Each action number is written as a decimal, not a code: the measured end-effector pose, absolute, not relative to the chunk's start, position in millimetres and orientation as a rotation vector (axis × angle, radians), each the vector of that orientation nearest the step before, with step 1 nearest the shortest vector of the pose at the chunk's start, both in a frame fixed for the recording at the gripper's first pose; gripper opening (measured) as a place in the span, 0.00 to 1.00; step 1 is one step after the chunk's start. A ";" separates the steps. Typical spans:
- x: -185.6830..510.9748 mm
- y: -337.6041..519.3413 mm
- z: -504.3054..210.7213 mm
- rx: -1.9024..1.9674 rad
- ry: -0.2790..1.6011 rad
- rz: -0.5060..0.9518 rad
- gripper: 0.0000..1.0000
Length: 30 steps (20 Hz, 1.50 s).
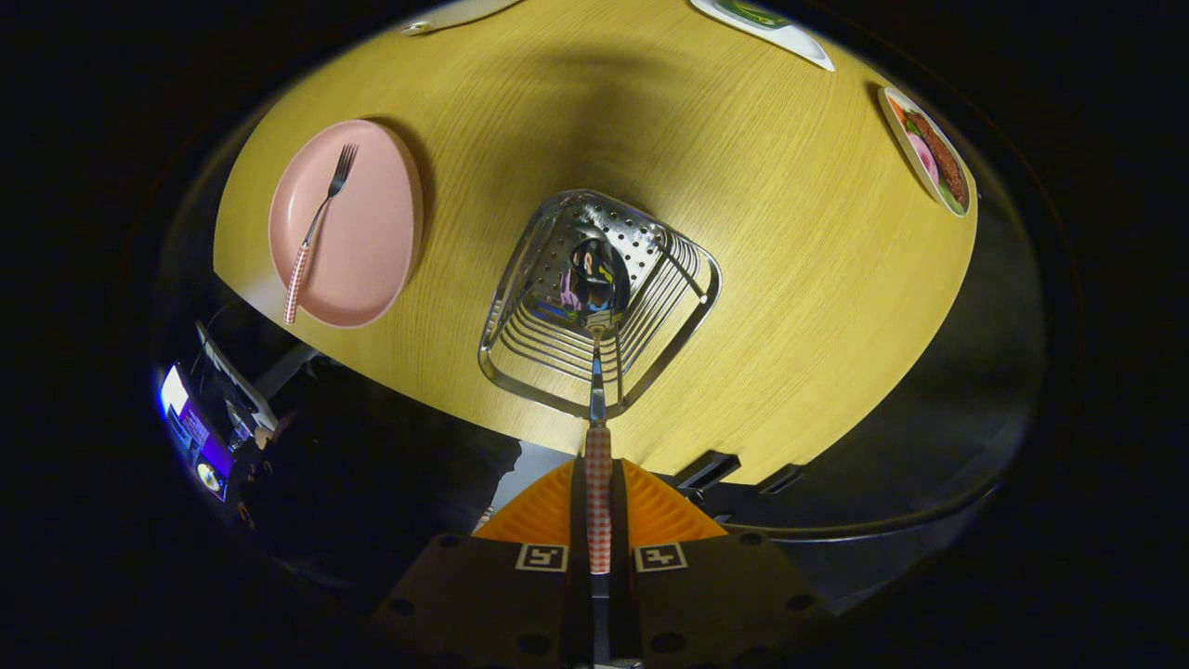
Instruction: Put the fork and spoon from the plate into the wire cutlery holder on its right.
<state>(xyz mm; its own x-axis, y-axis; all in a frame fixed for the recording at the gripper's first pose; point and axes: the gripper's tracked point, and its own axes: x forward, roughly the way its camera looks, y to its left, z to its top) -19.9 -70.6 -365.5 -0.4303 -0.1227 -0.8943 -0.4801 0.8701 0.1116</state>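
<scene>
Looking down along the gripper (599, 506), whose two fingers are pressed together on the checked handle of the spoon (597, 372); the spoon points straight ahead, its bowl hanging over the open mouth of the wire cutlery holder (650, 344). The holder stands on the wooden table (743, 232), near the table's closest edge, with bare wood on all sides of it. Its perforated metal floor shows past the spoon bowl. To the holder's left, well apart from it, lies the pink plate (372, 242), which reaches close to the table's edge on that side. The fork (316, 232) rests on the plate, tines pointing away, its checked handle running out over the plate's near rim. At the far right edge of the table sits a dish with food (929, 153); a white dish (790, 37) lies at the far edge. The wide middle of the tabletop between these is unoccupied wood.
</scene>
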 end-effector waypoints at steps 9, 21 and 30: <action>-2.3 -61.4 -373.4 -0.342 1.926 0.426 0.18; 13.8 -14.0 -292.7 -0.069 1.575 0.544 0.19; -27.5 117.7 -279.1 0.173 1.506 0.675 0.37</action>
<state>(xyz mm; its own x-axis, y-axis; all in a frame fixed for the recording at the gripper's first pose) -27.5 117.7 -279.1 -0.0765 0.5083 -0.8578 -0.3020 0.8081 0.5058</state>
